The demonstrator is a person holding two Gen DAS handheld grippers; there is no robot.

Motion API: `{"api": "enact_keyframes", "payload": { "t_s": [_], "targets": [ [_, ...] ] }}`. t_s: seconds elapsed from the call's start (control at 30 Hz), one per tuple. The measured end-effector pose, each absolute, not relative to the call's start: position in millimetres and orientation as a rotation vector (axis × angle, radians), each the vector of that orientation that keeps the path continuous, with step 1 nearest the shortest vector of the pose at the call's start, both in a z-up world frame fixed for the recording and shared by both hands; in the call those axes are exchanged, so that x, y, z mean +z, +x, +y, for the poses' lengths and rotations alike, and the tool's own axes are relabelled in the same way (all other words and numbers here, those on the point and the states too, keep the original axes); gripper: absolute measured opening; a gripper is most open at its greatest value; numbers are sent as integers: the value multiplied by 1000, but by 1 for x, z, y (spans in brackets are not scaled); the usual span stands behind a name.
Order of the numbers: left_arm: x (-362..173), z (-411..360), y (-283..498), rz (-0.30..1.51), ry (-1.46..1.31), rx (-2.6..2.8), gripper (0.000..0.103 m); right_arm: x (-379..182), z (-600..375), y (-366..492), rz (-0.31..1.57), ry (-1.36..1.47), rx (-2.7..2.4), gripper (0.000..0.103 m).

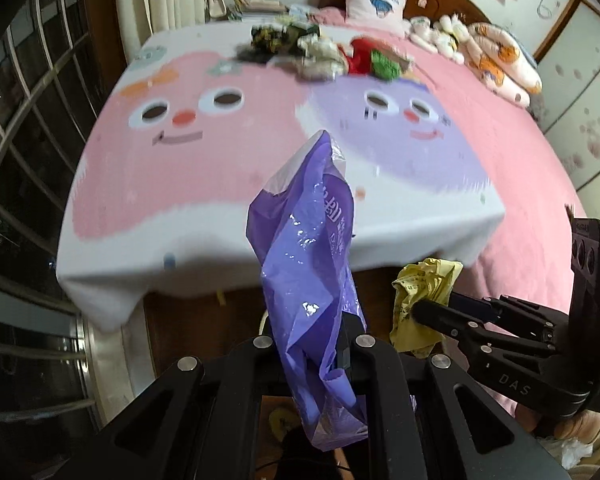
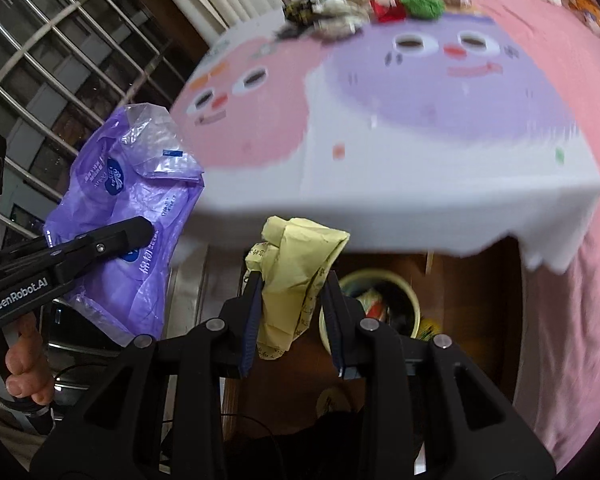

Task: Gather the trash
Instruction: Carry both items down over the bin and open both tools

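I have both grippers loaded just off the near edge of the bed (image 1: 540,184). My left gripper (image 1: 334,344) has its jaws pinched fully together on a purple bag (image 1: 308,264), a crinkled plastic wrapper with white print; in the left wrist view it stands up between the fingers and also hangs down below them. From the right wrist view I see the same bag (image 2: 116,208) to the left, with the left gripper (image 2: 140,226) clamped across its middle and a hand (image 2: 24,364) on the grip below. My right gripper (image 2: 292,296) has its jaws narrowed on a yellow paper (image 2: 296,264), a crumpled wad with small print, pressed between the 2 blue pads (image 2: 250,320); the wad bulges above the fingertips and droops below them. In the left wrist view that paper (image 1: 424,304) sits low on the right, held by the right gripper (image 1: 416,310). Under the right gripper, on the brown floor beside the bed, I see a bin (image 2: 412,300) with a pale rim and colourful scraps inside. A cloth (image 1: 204,184) with 2 cartoon faces covers the bed's near end, and at its far end lies a blurred heap of more trash (image 1: 324,56), with stuffed toys (image 1: 444,36) and a pillow (image 1: 376,4) beyond it.
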State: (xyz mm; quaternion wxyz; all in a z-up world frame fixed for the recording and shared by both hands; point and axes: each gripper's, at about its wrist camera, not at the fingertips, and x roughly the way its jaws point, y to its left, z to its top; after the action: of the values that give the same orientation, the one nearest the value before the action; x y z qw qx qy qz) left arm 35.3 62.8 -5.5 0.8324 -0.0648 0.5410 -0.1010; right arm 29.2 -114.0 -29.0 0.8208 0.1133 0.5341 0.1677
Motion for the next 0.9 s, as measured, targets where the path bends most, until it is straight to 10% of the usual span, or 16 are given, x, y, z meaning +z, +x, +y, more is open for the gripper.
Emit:
{"api": "enact_keyframes", "payload": {
  "t_s": [0.9],
  "targets": [
    [-351, -2, 55, 1492, -111, -178, 10, -346, -159, 2, 1471, 334, 136, 27]
  ]
}}
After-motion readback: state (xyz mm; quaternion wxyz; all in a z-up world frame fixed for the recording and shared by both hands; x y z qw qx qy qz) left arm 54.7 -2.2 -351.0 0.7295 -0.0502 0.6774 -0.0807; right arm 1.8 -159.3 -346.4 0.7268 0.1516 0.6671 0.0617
